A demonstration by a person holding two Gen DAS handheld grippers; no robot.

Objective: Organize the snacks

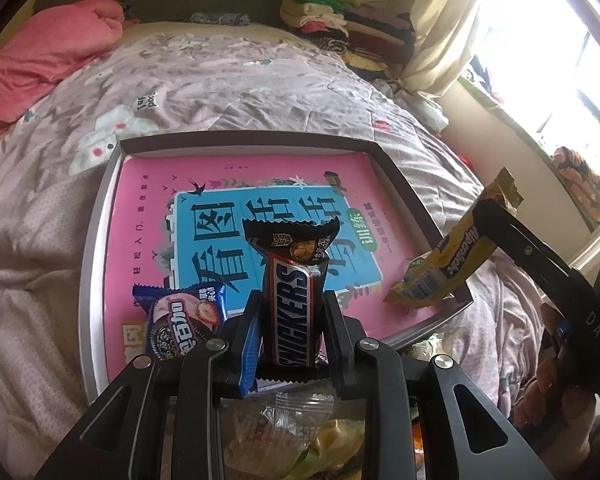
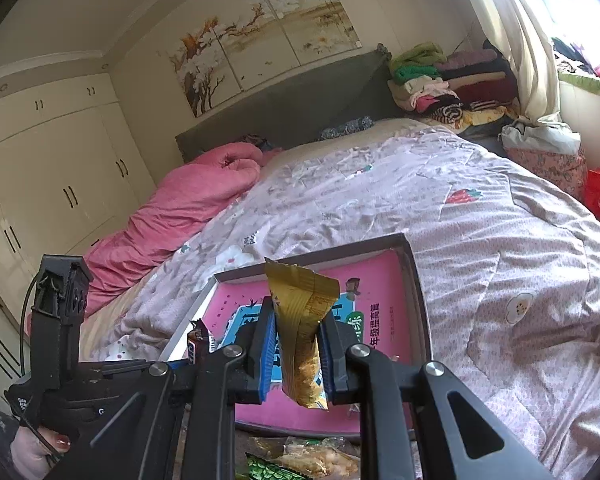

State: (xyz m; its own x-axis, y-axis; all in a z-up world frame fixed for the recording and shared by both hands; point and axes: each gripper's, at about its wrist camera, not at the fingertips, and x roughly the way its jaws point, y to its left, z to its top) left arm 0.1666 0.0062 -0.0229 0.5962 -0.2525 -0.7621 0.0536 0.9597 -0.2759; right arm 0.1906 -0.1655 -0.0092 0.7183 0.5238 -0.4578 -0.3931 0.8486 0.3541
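Note:
My left gripper [image 1: 290, 312] is shut on a brown Snickers bar [image 1: 294, 300] and holds it upright over the near edge of a shallow box [image 1: 100, 208] lined with a pink and blue book. A blue Oreo packet [image 1: 182, 320] lies in the box at its near left. My right gripper [image 2: 298, 340] is shut on a yellow snack packet [image 2: 300, 332], held over the box's near right corner. That packet [image 1: 440, 268] and the right gripper's finger [image 1: 532, 252] show in the left wrist view. The Snickers tip [image 2: 198, 342] shows in the right wrist view.
The box [image 2: 418, 280] sits on a bed with a pale floral quilt [image 2: 480, 240]. A pink duvet [image 2: 188, 204] lies at the far left, folded clothes [image 2: 452, 84] at the headboard. Several loose snack packets [image 1: 284, 432] lie below the grippers, also in the right wrist view [image 2: 312, 460].

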